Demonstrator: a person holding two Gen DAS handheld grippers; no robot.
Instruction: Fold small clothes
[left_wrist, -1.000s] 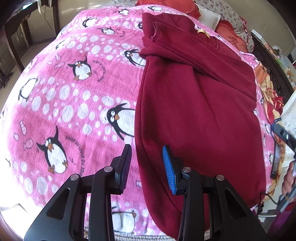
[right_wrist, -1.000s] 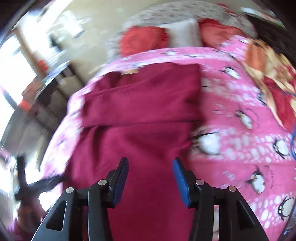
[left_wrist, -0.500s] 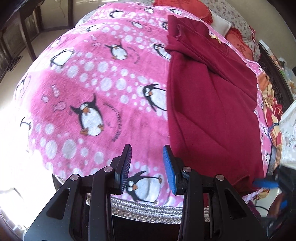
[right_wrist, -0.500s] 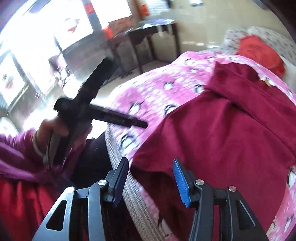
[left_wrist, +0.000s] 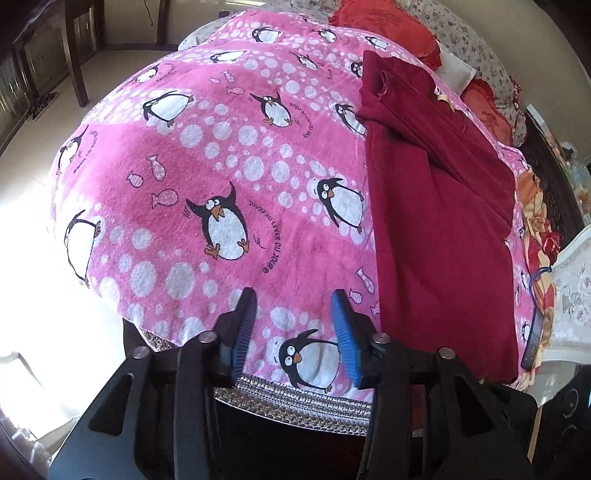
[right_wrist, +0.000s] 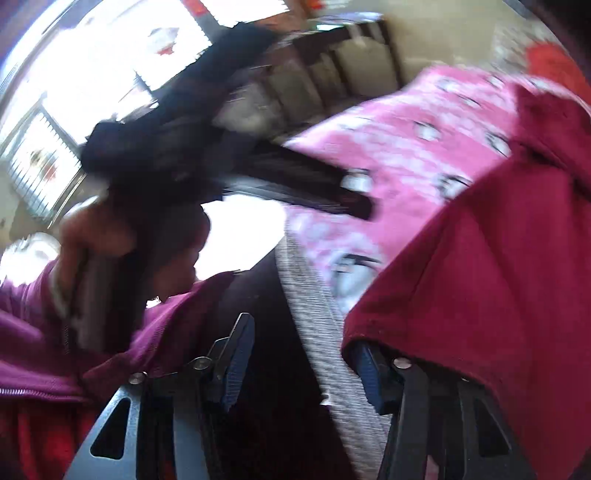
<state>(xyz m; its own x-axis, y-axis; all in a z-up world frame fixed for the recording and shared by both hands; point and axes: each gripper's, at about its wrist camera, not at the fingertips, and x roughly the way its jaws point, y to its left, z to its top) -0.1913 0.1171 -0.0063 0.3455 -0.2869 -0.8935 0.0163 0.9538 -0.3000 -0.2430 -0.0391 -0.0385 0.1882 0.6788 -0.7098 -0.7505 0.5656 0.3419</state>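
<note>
A dark red garment (left_wrist: 436, 206) lies lengthwise on the right half of a pink penguin blanket (left_wrist: 221, 177), with a folded band across its far end. My left gripper (left_wrist: 295, 332) is open and empty above the blanket's near edge, left of the garment. My right gripper (right_wrist: 303, 365) is open at the bed's near edge, and the garment's near hem (right_wrist: 480, 288) drapes over its right finger. The right wrist view is blurred. The left gripper (right_wrist: 354, 199) also shows there, over the blanket (right_wrist: 399, 147).
Red pillows (left_wrist: 384, 22) and a white one lie at the head of the bed. A phone (left_wrist: 532, 341) rests at the bed's right edge beside a white side table (left_wrist: 569, 280). A dark chair (left_wrist: 77, 48) stands on the floor at the left.
My left gripper has pulled back and left, off the garment to the blanket's near edge. My right gripper has swung left and down to the garment's near hem at the bed edge.
</note>
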